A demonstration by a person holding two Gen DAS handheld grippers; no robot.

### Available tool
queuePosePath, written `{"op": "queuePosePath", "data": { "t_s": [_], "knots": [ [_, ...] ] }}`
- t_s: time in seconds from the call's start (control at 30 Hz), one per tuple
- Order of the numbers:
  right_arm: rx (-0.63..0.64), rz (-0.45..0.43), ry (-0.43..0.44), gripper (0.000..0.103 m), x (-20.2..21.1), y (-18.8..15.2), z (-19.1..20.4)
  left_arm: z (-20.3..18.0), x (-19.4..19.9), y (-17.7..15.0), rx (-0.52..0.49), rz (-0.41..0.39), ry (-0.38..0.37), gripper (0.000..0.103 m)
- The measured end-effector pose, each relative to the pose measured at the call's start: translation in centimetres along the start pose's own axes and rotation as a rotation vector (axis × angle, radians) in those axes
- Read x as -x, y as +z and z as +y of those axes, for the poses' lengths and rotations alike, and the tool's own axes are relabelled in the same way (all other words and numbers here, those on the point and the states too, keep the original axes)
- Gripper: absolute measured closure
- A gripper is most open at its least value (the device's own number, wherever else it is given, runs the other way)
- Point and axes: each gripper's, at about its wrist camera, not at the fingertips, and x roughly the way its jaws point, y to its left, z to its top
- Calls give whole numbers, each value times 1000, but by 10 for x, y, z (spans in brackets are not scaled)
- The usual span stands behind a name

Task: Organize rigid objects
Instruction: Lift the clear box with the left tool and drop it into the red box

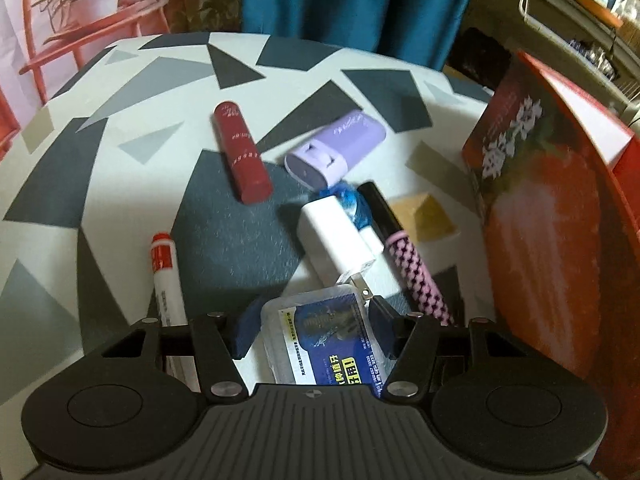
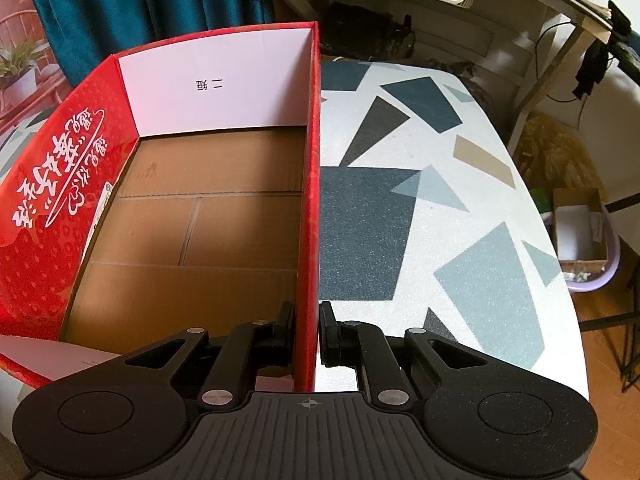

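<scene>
A clear plastic case with a blue label (image 1: pixel 328 320) lies at the near edge of the pile, and my left gripper (image 1: pixel 310 328) is shut on it, one pad against each side. Beyond it lie a white charger (image 1: pixel 332 236), a black and pink pen (image 1: pixel 412 264), a blue wrapped item (image 1: pixel 350 204), a purple case (image 1: pixel 336 148) and a dark red tube (image 1: pixel 240 156). A red-capped marker (image 1: pixel 166 276) lies to the left. My right gripper (image 2: pixel 307 332) is shut on the right wall of the red box (image 2: pixel 312 160), whose cardboard floor is bare.
The red box (image 1: pixel 552 200) stands tall just right of the pile. A tan block (image 1: pixel 424 216) sits between pen and box. The patterned tablecloth (image 2: pixel 440 200) stretches right of the box to the table edge. A teal curtain (image 1: pixel 352 0) hangs behind.
</scene>
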Motion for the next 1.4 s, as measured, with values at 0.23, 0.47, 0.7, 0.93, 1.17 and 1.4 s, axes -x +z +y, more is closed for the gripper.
{"op": "queuePosePath", "data": {
  "t_s": [0.23, 0.47, 0.7, 0.93, 1.17, 1.4],
  "knots": [
    [0, -3, 1, 92, 0, 0, 0, 8, 25, -4, 61, -10, -42, 7],
    [-1, -5, -1, 92, 1, 0, 0, -6, 3, -17, 15, 66, 59, 13],
    [-6, -14, -2, 92, 1, -1, 0, -23, -1, -16, -121, 40, 111, 45],
    [9, -16, -2, 92, 1, -2, 1, -22, 12, -15, -165, 5, 34, 46],
    [17, -16, -2, 92, 2, -2, 3, -20, 43, 2, -198, -103, -8, 46],
    [29, -7, -3, 92, 1, -1, 4, -28, 70, 21, -213, -202, -69, 45]
  ]
}}
